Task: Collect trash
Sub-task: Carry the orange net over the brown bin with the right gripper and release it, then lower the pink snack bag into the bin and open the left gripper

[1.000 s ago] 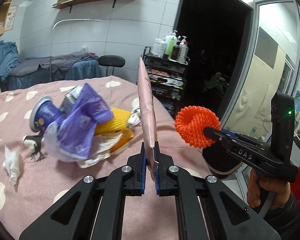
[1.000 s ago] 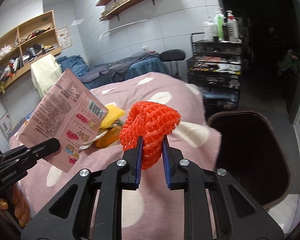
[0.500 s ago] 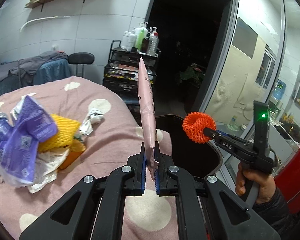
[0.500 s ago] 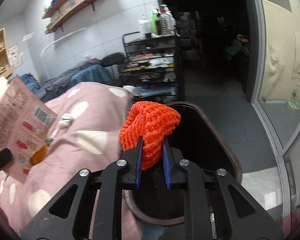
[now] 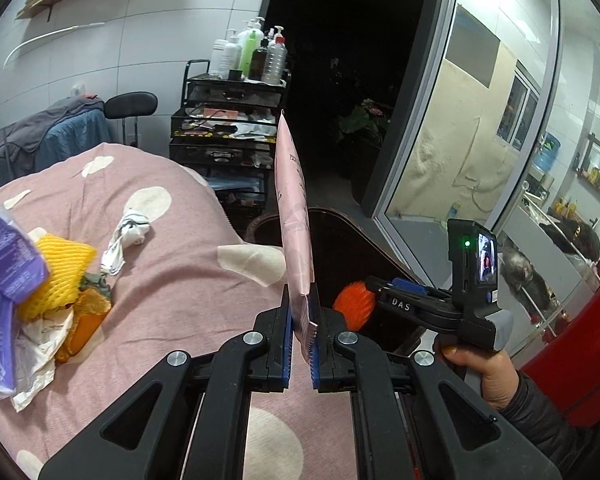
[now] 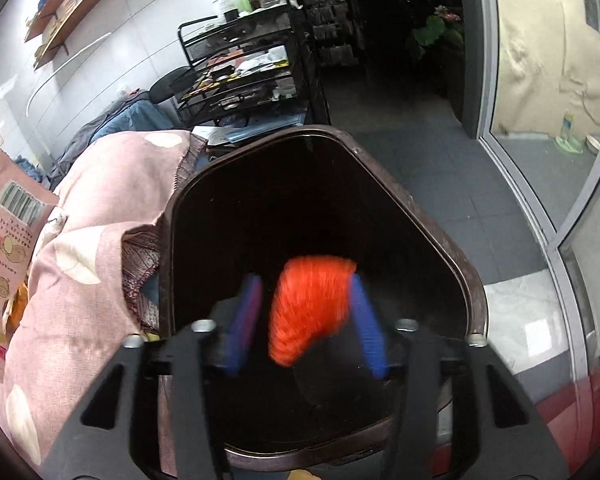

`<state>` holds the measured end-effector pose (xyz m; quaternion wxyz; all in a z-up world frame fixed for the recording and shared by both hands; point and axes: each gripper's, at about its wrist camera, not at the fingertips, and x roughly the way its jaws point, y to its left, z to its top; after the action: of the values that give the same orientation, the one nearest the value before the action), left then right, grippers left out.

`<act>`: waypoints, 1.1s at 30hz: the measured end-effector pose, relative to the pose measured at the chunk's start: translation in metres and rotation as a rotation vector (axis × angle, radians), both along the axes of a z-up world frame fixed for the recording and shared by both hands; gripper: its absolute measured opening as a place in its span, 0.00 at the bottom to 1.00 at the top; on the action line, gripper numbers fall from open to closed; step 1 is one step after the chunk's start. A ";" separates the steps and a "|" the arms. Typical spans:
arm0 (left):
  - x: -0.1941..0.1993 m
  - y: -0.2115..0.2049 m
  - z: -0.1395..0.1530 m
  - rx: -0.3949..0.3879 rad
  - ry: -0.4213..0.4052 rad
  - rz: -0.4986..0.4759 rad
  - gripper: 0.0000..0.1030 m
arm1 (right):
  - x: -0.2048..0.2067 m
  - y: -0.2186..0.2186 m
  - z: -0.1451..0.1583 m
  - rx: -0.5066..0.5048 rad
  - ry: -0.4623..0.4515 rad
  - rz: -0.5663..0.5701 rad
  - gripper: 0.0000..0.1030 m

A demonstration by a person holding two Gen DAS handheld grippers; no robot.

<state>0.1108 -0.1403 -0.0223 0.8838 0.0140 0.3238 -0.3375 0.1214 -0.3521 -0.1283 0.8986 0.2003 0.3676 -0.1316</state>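
My left gripper [image 5: 301,332] is shut on a pink snack wrapper [image 5: 293,224] held upright over the pink dotted bedcover [image 5: 172,280]; the wrapper also shows at the left edge of the right wrist view [image 6: 8,248]. My right gripper [image 6: 304,316] is open above the dark brown trash bin [image 6: 452,256]. The orange foam net [image 6: 308,308] sits blurred between its spread blue pads [image 6: 366,328], touching the right one. In the left wrist view the net [image 5: 352,304] shows at the right gripper's tip over the bin [image 5: 340,240].
A pile of trash lies on the bed at left: yellow foam net [image 5: 56,276], purple wrapper [image 5: 0,280], white crumpled paper [image 5: 128,232]. A black cart with bottles [image 5: 236,120] stands behind the bin. A glass door [image 5: 480,120] is at right.
Both grippers moved right, from the bed toward the bin. My right gripper dropped over the bin and opened; the orange net is loose between its pads.
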 end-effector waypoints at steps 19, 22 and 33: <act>0.022 -0.093 -0.024 0.137 0.107 -0.139 0.07 | -0.048 -0.031 0.030 -0.010 -0.116 -0.180 0.58; 0.026 -0.104 -0.029 0.159 0.122 -0.148 0.07 | -0.048 -0.035 0.032 -0.012 -0.119 -0.193 0.58; 0.033 -0.116 -0.052 0.257 0.185 -0.143 0.10 | -0.048 -0.039 0.029 -0.007 -0.109 -0.204 0.61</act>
<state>0.1433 -0.2560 -0.0748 0.8148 0.1186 0.4423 -0.3555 0.0736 -0.3910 -0.0994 0.8998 0.2405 0.2956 -0.2125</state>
